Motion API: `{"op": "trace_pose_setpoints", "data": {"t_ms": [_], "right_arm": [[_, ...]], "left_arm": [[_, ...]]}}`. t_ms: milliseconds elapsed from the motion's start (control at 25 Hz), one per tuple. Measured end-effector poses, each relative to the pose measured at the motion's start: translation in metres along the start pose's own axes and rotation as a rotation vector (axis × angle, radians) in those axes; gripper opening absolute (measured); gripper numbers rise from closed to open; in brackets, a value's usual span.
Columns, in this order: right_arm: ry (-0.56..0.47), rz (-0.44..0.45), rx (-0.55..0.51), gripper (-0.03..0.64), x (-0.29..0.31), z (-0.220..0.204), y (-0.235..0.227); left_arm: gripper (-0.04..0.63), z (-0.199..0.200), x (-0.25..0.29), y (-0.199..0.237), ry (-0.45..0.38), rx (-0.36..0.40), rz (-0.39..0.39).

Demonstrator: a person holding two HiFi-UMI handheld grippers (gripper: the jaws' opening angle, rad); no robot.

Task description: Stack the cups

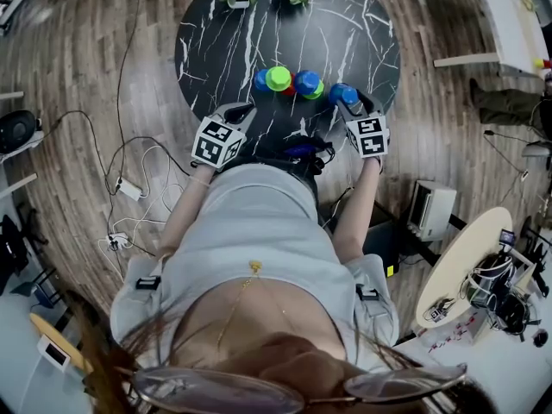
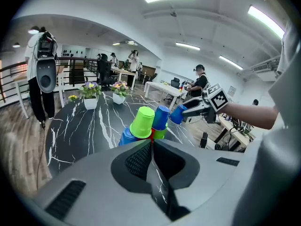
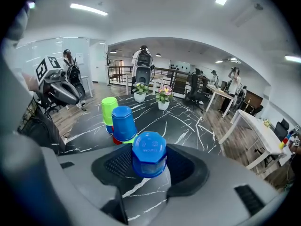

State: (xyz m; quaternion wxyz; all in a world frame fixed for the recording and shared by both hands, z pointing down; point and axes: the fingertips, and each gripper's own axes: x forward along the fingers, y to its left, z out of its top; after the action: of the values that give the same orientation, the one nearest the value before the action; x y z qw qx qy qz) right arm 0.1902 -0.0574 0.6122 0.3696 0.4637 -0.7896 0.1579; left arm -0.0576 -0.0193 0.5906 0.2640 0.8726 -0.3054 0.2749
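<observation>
Plastic, so likely light, slick and crushable, the blue cup [image 3: 149, 149] sits clamped by its sides in the right gripper [image 3: 150, 166]; left gripper [image 2: 151, 149] closed, empty.

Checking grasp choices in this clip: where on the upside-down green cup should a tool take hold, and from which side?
Take the green cup by its side wall, probably near mid-height, coming in from the table's near edge, where the shut left tool is. It stands base-up and narrows upward, so a higher grip could slip off. A blue cup crowds its right side.
</observation>
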Motion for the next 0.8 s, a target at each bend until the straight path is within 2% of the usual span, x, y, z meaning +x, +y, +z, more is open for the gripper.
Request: {"op": "trace_pose_setpoints", "data": {"t_ms": [320,800], "right_arm": [[-0.05,0.011,-0.025,0.232,-0.018,0.036,0.0],[-0.072,0.029,-0.086,0.232,-0.036,0.069,0.006]], "left_arm": [[0.037,-0.001,-0.003,0.001,-0.001,0.004,-0.008],[0.037,-0.004,-0.007,0.006,0.0,-0.009,-0.006]]}}
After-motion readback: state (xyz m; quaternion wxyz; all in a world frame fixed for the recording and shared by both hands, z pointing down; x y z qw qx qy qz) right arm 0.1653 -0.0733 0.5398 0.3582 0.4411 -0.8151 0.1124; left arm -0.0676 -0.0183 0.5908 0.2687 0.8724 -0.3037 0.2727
